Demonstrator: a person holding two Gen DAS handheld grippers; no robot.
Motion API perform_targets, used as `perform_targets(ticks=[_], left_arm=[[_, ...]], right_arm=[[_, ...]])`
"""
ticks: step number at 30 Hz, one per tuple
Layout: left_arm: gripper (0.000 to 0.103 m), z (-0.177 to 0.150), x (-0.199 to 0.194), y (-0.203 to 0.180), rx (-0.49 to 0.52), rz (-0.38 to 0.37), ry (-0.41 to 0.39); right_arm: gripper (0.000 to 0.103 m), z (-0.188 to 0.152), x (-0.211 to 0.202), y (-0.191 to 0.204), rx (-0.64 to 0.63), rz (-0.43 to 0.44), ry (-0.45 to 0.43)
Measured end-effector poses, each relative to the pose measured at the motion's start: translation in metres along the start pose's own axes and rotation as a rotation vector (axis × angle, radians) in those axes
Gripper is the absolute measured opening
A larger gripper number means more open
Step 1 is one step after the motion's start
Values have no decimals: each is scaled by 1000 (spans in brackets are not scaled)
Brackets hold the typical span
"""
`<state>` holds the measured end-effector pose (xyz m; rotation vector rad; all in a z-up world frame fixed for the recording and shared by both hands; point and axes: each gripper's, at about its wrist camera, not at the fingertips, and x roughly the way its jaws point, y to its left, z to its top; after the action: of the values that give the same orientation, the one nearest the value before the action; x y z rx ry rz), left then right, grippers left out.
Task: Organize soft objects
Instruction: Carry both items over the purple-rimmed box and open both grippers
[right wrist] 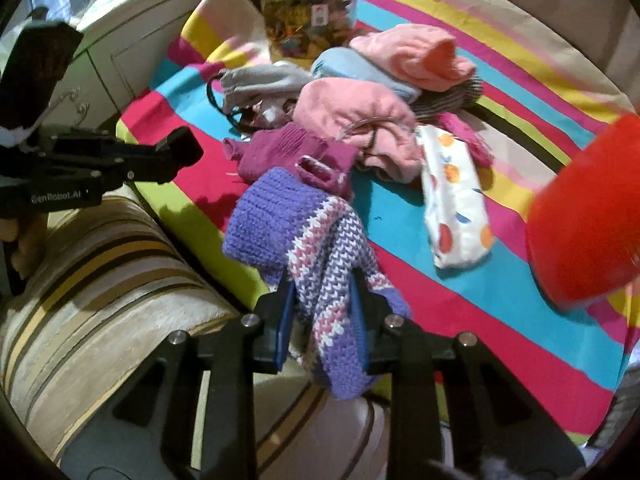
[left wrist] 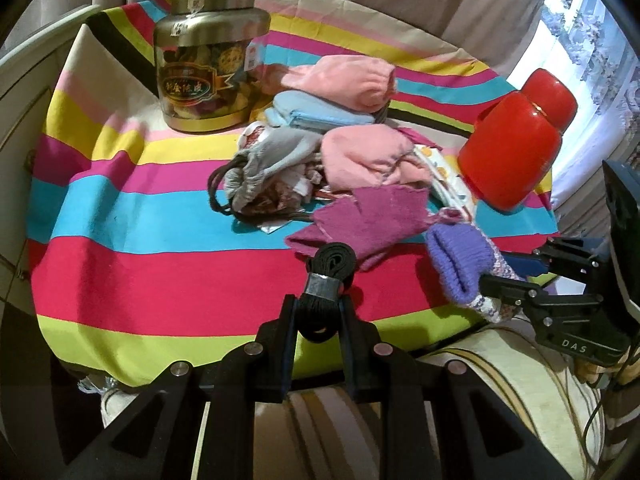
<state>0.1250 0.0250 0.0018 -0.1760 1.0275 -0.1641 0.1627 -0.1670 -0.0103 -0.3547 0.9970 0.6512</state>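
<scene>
Purple knitted sock (right wrist: 320, 256) clamped in right gripper (right wrist: 323, 312), black strap bundle (left wrist: 326, 280) pinched by left gripper (left wrist: 318, 316), clothes pile (left wrist: 340, 136) far on striped cloth (left wrist: 140, 264).

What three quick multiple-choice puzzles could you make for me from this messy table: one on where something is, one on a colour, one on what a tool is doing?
1. Where does the gold-lidded jar stand?
A. At the far side of the striped cloth, behind the soft pile
B. On the sofa arm
C. Inside the red container

2. What colour is the knitted piece in the right gripper?
A. Green
B. Purple with pink and white
C. Black

3. What is the left gripper doing?
A. Hanging open
B. Pinching a pink cloth
C. Pinching a bundled black strap

Answers: 1 A, it sits beyond the clothes; 2 B, purple yarn shows between the fingers; 3 C, the strap sits clamped between its fingers.
</scene>
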Motion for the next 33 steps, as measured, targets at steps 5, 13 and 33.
perform_targets(ticks=[5,13,33], left_arm=[[21,0,-11,-15,2,-24,-28],[21,-1,-21,-59,55,-73,-53],[21,-14,-12,-209,272,-235,-22]], right_arm=[[30,-12,-20,-8,71,-24,-45],[30,-35,-59,-32,189,-63,-113],[30,-154,-159,-112,500,-221,-207]])
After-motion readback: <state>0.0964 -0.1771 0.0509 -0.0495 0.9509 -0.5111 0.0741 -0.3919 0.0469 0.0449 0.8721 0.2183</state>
